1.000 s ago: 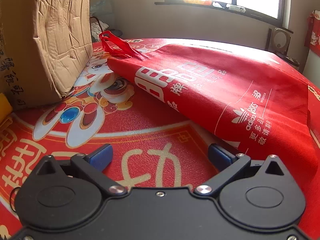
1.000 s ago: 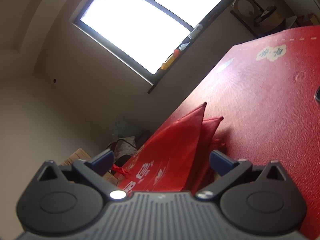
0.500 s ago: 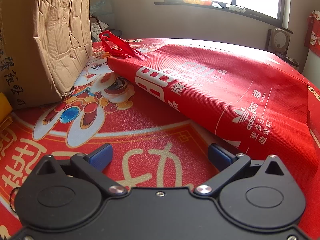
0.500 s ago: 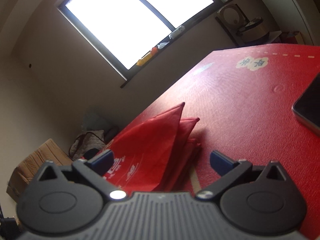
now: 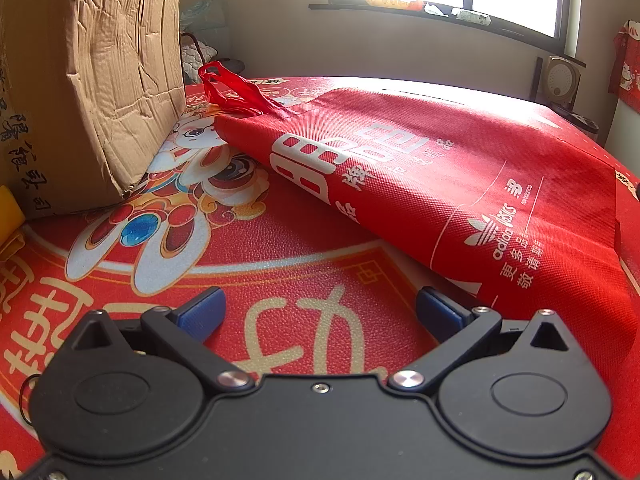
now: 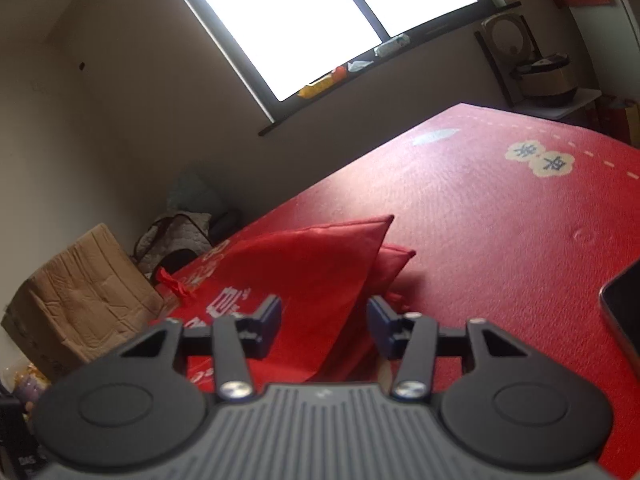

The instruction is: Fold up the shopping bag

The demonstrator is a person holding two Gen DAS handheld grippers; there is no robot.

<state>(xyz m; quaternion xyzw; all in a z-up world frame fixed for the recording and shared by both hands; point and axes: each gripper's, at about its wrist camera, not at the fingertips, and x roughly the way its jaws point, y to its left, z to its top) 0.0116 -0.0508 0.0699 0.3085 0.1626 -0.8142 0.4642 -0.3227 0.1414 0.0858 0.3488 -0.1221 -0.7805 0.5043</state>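
The bag (image 5: 420, 184) lies flat on the red mat (image 5: 280, 264), printed side up, its handles (image 5: 232, 92) bunched at the far end beside the carton (image 5: 88, 80). From the left claw (image 5: 318, 312) the bag sits ahead and to the right, its near edge just past the right pad; that claw is spread wide over bare mat with nothing between its pads, probably parked where it can pin or catch the near edge once the fold comes over. The right claw (image 6: 324, 326) looks along the bag from its bottom end, and its jaws are closing — the bag's lower edge runs between the pads, though a gap shows on each side, so the cloth is not yet pinched. Ahead of that claw the bottom corner (image 6: 376, 228) stands up in a peak with gusset layers stacked beside it, which suggests the end is loosely lifted rather than pressed flat. Coming in from this end makes sense: gripping the bottom lets it be carried toward the handles for a first fold. A dark slab (image 6: 624, 308), perhaps a phone, lies off to the right — well clear of the bag.
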